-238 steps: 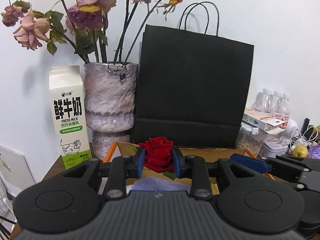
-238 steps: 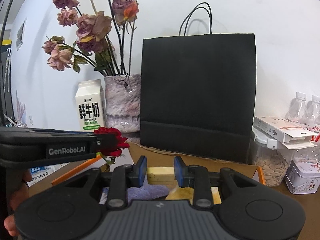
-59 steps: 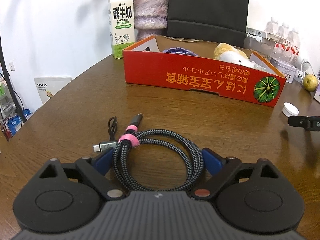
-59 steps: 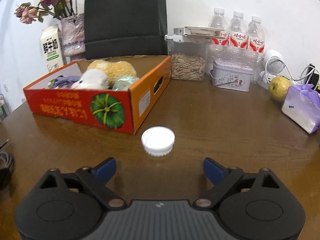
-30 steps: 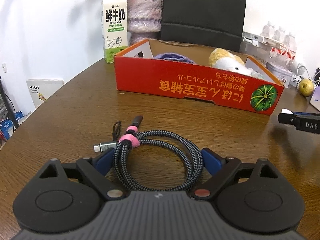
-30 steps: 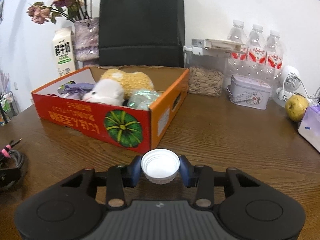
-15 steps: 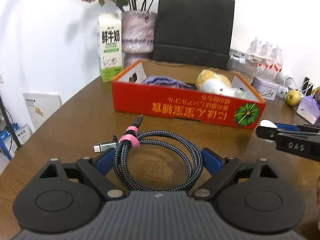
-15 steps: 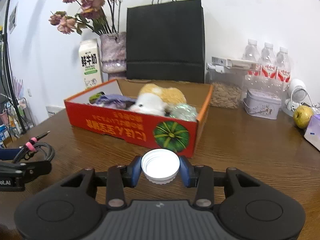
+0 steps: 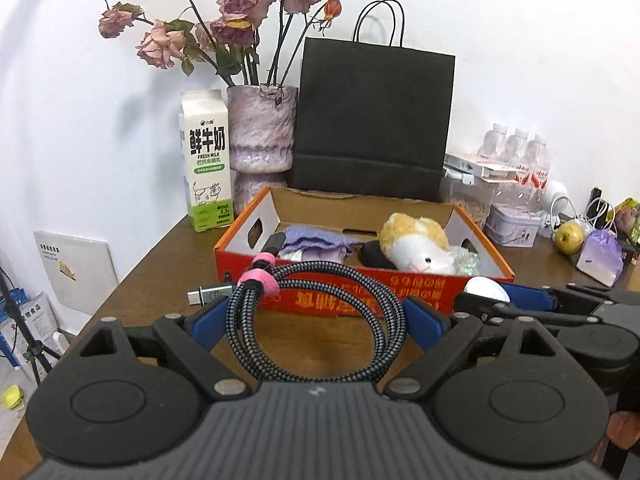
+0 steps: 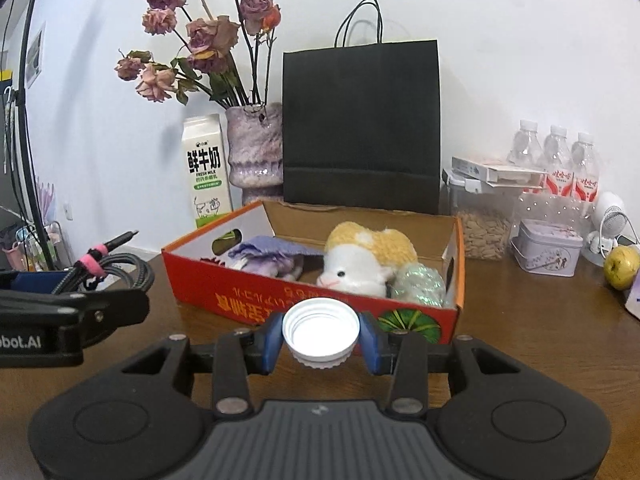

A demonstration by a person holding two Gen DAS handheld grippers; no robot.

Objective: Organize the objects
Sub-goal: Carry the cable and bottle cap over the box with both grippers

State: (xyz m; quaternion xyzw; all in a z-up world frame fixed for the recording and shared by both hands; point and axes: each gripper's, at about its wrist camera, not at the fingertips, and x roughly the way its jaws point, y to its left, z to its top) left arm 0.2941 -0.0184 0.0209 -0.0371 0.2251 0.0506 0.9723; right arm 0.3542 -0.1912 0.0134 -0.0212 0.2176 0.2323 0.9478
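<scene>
My left gripper (image 9: 316, 320) is shut on a coiled black braided cable (image 9: 320, 312) with a pink strap, held above the table just in front of the red cardboard box (image 9: 360, 300). My right gripper (image 10: 320, 336) is shut on a white round lid (image 10: 321, 330), also lifted, at the box's front wall (image 10: 248, 300). The box holds a purple cloth (image 10: 268, 258), a yellow and white plush toy (image 10: 364, 260) and a shiny green ball (image 10: 420, 284). The cable also shows at the left of the right wrist view (image 10: 120, 268).
Behind the box stand a milk carton (image 9: 206, 160), a vase of dried roses (image 9: 262, 136) and a black paper bag (image 9: 372, 120). To the right are a seed jar (image 10: 480, 232), water bottles (image 10: 560, 160), a tin (image 10: 546, 246) and a green apple (image 10: 622, 266). The table edge drops off at the left.
Both grippers have risen from the table and moved toward the box, the left with the cable and the right with the lid. The box now looks closer and its inside shows.
</scene>
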